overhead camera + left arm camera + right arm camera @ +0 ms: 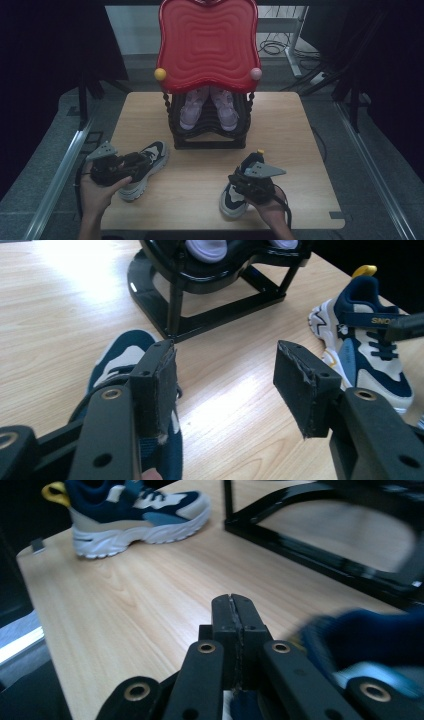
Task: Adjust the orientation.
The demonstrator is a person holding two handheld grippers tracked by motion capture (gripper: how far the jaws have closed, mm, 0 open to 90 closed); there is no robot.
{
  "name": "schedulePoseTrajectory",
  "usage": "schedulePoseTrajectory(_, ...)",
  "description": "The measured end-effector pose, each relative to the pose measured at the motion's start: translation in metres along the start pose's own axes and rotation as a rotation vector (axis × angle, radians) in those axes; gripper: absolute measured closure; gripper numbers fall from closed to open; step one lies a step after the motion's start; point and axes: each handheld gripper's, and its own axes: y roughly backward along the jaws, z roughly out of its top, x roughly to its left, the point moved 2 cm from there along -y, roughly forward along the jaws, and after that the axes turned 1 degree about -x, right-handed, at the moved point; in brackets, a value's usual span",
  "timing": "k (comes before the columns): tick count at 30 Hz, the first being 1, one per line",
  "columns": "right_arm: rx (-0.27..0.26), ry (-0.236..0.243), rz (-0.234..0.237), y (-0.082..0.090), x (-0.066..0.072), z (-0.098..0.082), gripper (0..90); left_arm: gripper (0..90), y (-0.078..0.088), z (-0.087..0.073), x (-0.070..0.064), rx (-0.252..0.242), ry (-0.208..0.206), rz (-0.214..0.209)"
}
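My left gripper (pixel 225 375) was wide open and held nothing. It hung over the left shoe (pixel 156 151), near the table's (pixel 285 125) front left corner. My right gripper (pixel 233 625) was squeezed shut and empty, by the right shoe (pixel 231 201) near the front edge. The shoes looked light and soft, so I'd pinch the heel rim.

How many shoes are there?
4: one navy sneaker under the left gripper, one navy sneaker under the right gripper, and two lilac shoes in the black rack. More may hide behind the red tray.
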Motion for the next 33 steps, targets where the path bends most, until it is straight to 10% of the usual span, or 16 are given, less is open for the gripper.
schedulePoseTrajectory(15, 0.000, -0.051, -0.072, 0.045, -0.018, -0.035, 89.7, 42.3, -0.010, 0.001, -0.003, 0.023, -0.016, -0.010)
schedulePoseTrajectory(33, 0.101, -0.060, -0.036, 0.040, -0.018, -0.071, 89.7, 42.1, -0.011, 0.000, -0.003, 0.030, -0.019, -0.006)
